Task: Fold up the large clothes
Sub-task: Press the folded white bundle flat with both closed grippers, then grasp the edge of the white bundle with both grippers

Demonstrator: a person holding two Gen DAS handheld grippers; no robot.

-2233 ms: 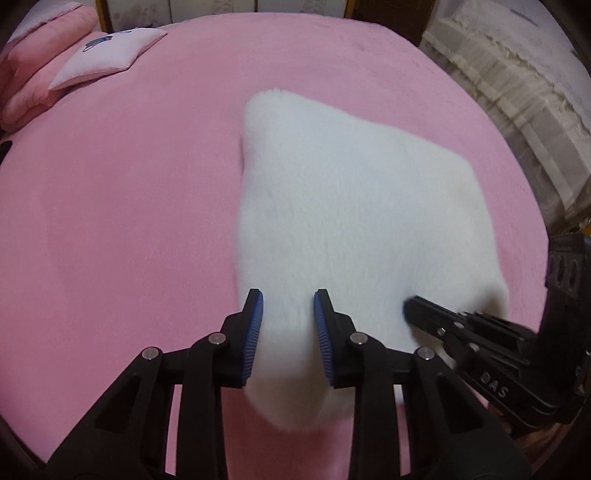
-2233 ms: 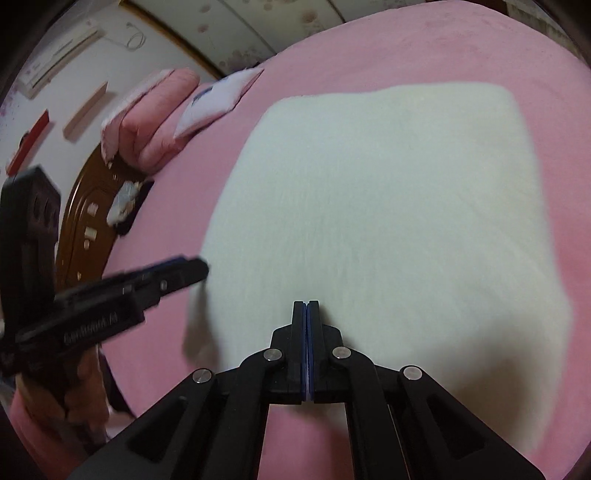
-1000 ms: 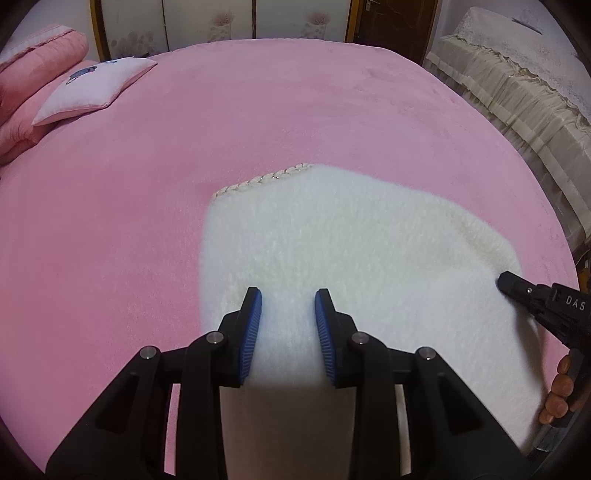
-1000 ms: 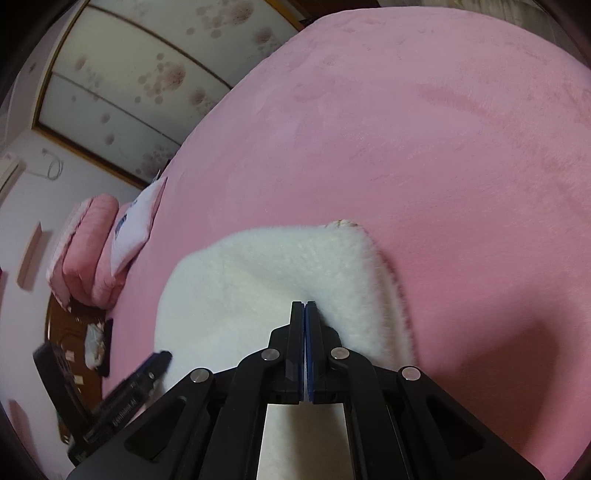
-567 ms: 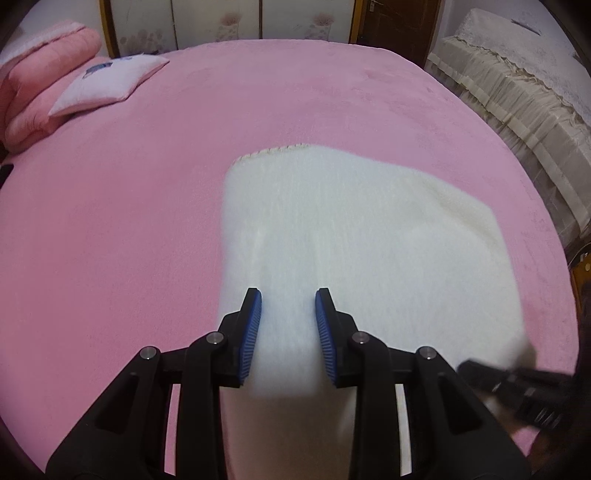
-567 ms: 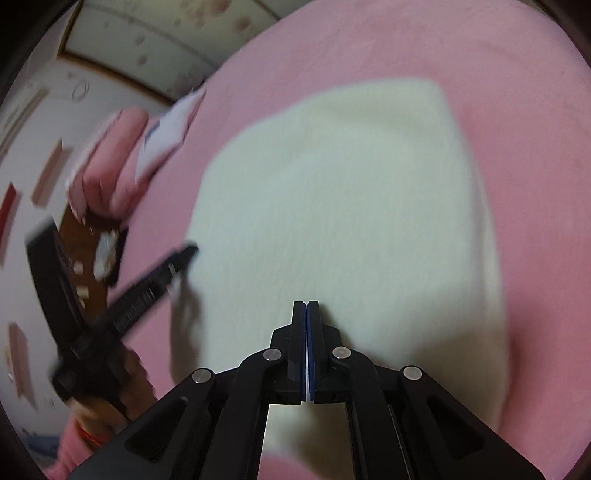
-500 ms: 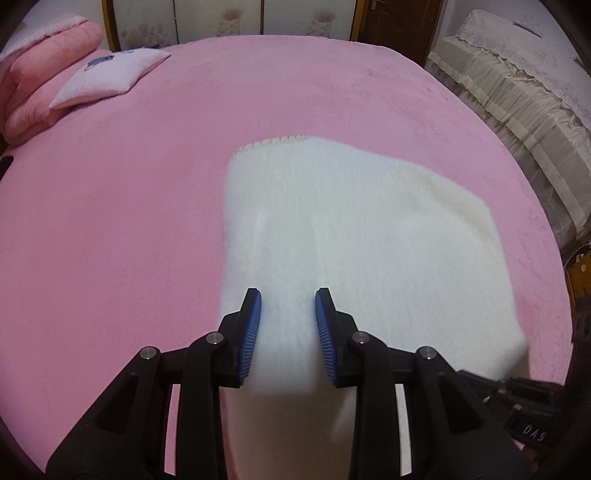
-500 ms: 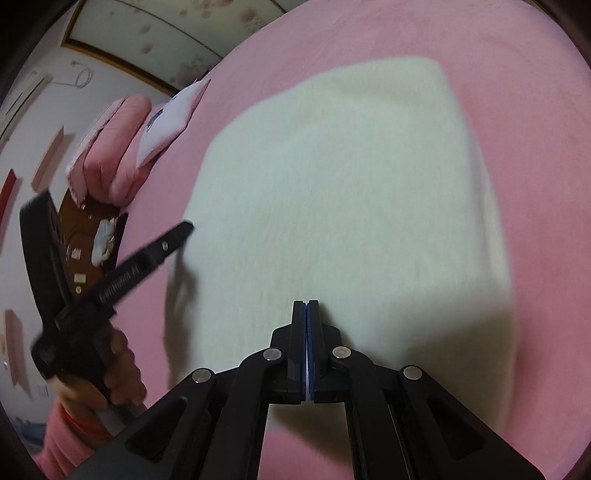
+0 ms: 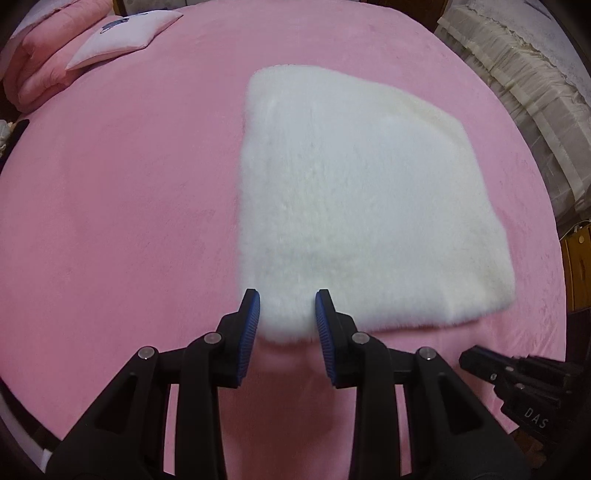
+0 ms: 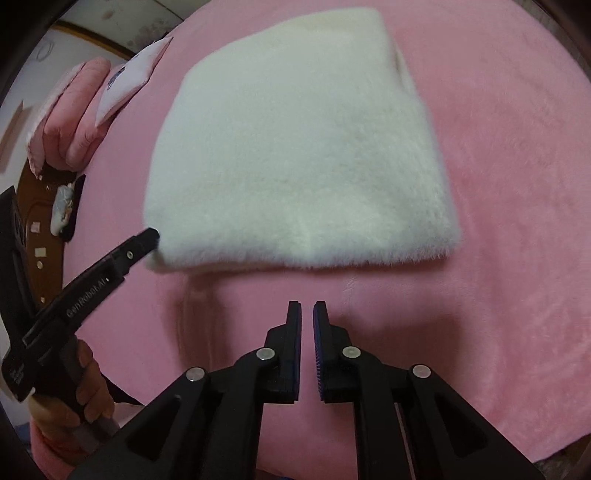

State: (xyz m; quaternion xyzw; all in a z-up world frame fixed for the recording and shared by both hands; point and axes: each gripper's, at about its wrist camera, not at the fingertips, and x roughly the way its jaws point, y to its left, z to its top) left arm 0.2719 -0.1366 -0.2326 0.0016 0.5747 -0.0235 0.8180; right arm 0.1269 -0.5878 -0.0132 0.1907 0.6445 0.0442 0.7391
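While left tool [image 9: 287, 308]: fingers stood wide, straddling near-left corner of white fleece garment [image 9: 362, 206], not clamping it.
Right tool [image 10: 306, 314]: narrowly parted, empty, just short of garment's near edge.
Garment: folded flat on pink bed [image 9: 122, 206].
Pillow [image 9: 123, 35]: far left.

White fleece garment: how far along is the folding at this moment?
Done: the white fleece garment lies as a compact, doubled rectangle on the pink bedspread. In hand: nothing is clamped; the right gripper sits slightly open, short of the near edge, and the left gripper is open around the near-left corner. Left: perhaps a final fold or tidy.
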